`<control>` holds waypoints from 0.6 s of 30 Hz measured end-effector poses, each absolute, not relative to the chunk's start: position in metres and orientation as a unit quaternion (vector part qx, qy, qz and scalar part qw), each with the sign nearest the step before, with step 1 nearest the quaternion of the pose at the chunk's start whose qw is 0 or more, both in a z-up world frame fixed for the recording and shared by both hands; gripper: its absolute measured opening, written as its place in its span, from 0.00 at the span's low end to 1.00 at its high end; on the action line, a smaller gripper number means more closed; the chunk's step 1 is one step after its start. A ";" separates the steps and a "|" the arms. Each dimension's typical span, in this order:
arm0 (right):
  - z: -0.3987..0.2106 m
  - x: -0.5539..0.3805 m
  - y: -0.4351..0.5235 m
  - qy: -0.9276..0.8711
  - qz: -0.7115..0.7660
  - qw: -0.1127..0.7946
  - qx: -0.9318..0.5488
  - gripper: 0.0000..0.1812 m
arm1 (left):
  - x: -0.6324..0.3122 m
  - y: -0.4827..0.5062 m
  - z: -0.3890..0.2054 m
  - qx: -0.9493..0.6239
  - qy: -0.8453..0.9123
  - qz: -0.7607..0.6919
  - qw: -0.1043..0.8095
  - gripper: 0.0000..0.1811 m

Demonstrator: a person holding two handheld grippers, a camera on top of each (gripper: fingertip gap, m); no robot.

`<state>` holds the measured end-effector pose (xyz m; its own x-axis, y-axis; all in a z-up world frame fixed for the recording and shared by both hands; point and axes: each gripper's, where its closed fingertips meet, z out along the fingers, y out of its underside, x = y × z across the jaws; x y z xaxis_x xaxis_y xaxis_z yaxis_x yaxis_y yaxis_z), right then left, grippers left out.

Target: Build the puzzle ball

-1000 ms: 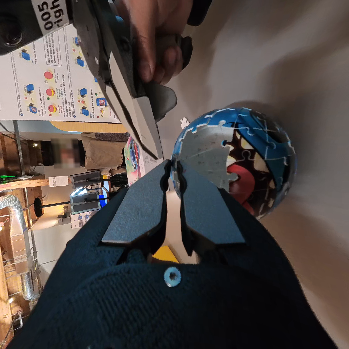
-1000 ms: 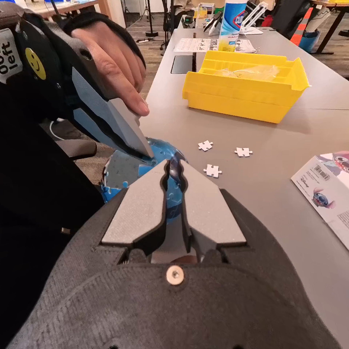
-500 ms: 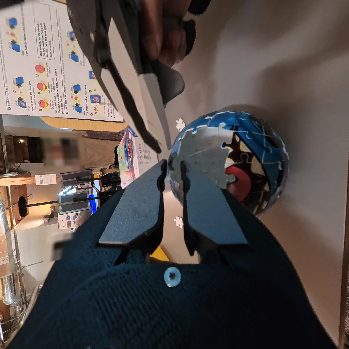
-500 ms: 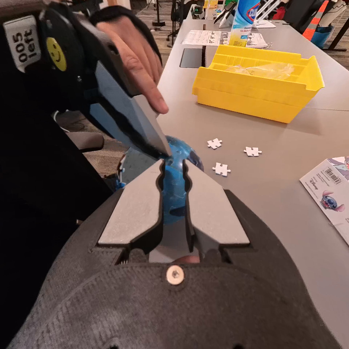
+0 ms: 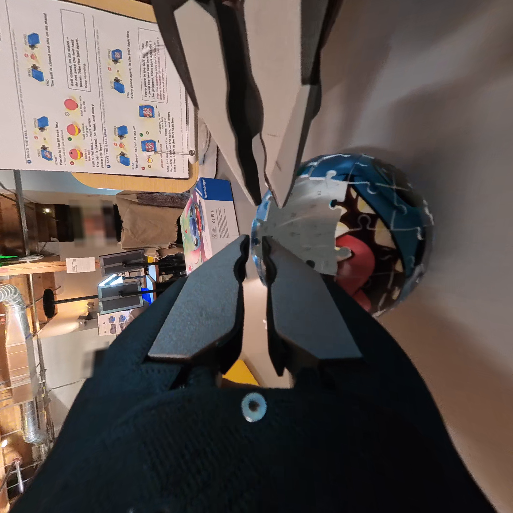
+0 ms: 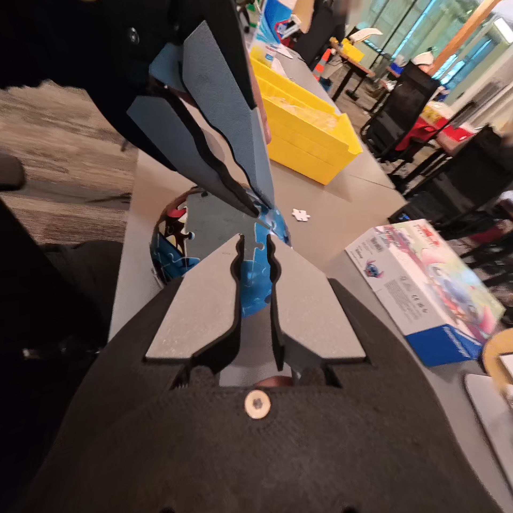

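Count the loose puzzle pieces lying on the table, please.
1. A single white loose piece lies on the grey table, between the puzzle ball and the yellow bin. The grippers may hide others.

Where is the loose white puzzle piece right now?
In the right wrist view, the puzzle piece lies on the grey table, between the ball and the yellow bin.

I see the ball resting on the table, unfinished: a blue shell of interlocked pieces printed with teeth and a red tongue, with a gap exposing the grey inner faces. One loose white piece lies flat on the table just beyond the ball, near it but not touching.
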<state>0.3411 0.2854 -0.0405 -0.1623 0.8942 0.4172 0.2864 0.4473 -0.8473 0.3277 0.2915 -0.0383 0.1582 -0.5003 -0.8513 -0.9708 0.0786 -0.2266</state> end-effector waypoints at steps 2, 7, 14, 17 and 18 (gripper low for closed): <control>-0.041 0.340 0.287 -0.696 0.282 0.513 -0.416 0.05 | 0.328 0.292 -0.037 -0.621 0.590 0.272 0.438 0.04; -0.040 0.335 0.288 -0.696 0.241 0.546 -0.400 0.04 | 0.328 0.293 -0.040 -0.619 0.595 0.277 0.432 0.06; -0.039 0.332 0.288 -0.699 0.212 0.568 -0.379 0.03 | 0.327 0.292 -0.039 -0.614 0.600 0.276 0.432 0.02; -0.039 0.332 0.288 -0.700 0.204 0.573 -0.373 0.02 | 0.328 0.293 -0.039 -0.609 0.605 0.280 0.430 0.02; -0.039 0.332 0.288 -0.700 0.203 0.574 -0.372 0.02 | 0.328 0.293 -0.039 -0.608 0.606 0.281 0.429 0.02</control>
<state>0.3321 0.2883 -0.0392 -0.0632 0.7544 0.6533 0.2881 0.6405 -0.7118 0.3280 0.2927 -0.0389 0.1070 -0.4965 -0.8614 -0.9780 0.1034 -0.1811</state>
